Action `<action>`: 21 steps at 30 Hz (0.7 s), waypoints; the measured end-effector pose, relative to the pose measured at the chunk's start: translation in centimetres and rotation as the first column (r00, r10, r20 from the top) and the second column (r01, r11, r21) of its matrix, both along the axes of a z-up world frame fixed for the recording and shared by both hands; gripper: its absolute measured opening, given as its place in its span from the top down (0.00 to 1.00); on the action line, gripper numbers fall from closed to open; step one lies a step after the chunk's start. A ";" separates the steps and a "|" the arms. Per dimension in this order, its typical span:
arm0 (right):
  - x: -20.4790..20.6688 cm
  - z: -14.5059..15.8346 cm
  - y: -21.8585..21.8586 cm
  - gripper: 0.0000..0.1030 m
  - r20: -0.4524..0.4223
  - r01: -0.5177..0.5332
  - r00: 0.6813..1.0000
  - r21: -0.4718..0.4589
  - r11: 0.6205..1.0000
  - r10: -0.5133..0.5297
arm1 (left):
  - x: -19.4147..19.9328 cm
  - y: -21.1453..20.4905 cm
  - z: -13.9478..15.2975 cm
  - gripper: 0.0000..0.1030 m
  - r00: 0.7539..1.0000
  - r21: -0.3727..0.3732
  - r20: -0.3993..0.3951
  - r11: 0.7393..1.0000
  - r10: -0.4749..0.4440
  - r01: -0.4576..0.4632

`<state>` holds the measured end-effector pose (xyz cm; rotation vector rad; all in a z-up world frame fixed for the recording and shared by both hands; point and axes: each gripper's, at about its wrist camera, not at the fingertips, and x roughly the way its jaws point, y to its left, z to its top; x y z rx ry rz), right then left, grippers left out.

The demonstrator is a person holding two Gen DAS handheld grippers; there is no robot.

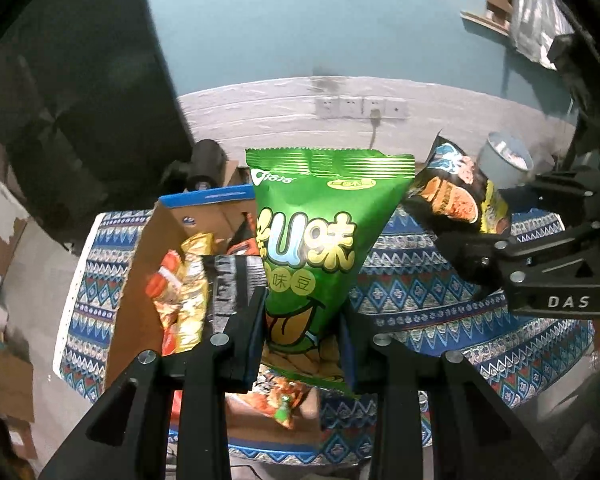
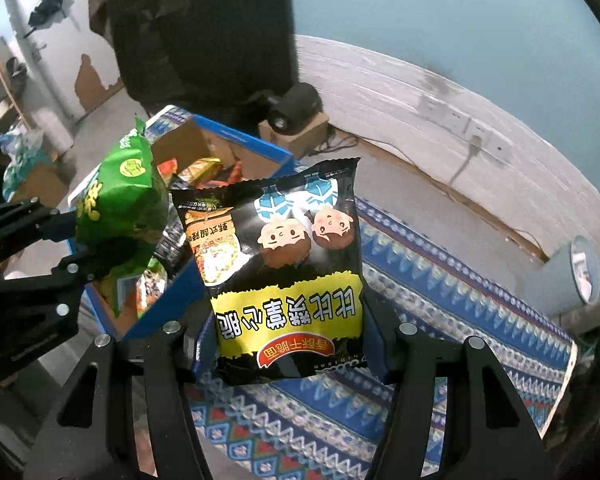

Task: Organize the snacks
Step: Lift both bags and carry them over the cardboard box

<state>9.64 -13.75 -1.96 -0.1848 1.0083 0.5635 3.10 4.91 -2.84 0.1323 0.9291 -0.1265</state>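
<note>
Nearest the left wrist camera, the left gripper (image 1: 304,332) is seen with its two black fingers drawn close together on the lower part of a green snack bag (image 1: 320,240); the bag is pinched narrow there and fans out wide towards its crimped top edge, held upright above the box.

Below both grippers a patterned blue cloth (image 2: 440,292) is spread over the table, with zigzag and diamond bands. On its left part a cardboard box (image 1: 140,264) with a blue rim is set, open at the top, and several snack packets (image 1: 184,292) in gold, orange and red are seen lying inside it.

By the right gripper (image 2: 292,344) a black snack bag (image 2: 284,256) with a yellow band and two cartoon faces is clamped at its lower end, the fingers standing about half apart with the packet's width filling the gap between them. The print is seen upside down, and the bag is held over the cloth just beside the box's right wall. From the right wrist view the green bag is seen above the box's left side.

Near the cloth's far right end a grey cup-like container (image 2: 572,272) is lying tilted. Sockets (image 1: 360,108) are mounted on the pale wall panel behind.
</note>
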 end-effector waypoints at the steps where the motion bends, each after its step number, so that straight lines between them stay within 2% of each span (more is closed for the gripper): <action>1: 0.1 0.0 0.5 0.42 -0.001 -0.005 1.000 0.001 1.000 0.005 | 0.0 0.5 0.0 0.69 1.000 0.001 0.002 1.000 0.011 -0.011; 11: 1.3 -0.8 5.5 0.42 -0.018 -0.055 0.998 -0.008 0.998 0.055 | 0.3 5.7 -1.3 0.69 0.991 0.000 -0.012 0.991 0.130 -0.130; 21: 2.2 -1.9 10.3 0.42 -0.041 -0.094 0.995 -0.008 0.996 0.094 | 1.3 9.8 -3.5 0.69 0.971 -0.006 -0.066 0.973 0.229 -0.230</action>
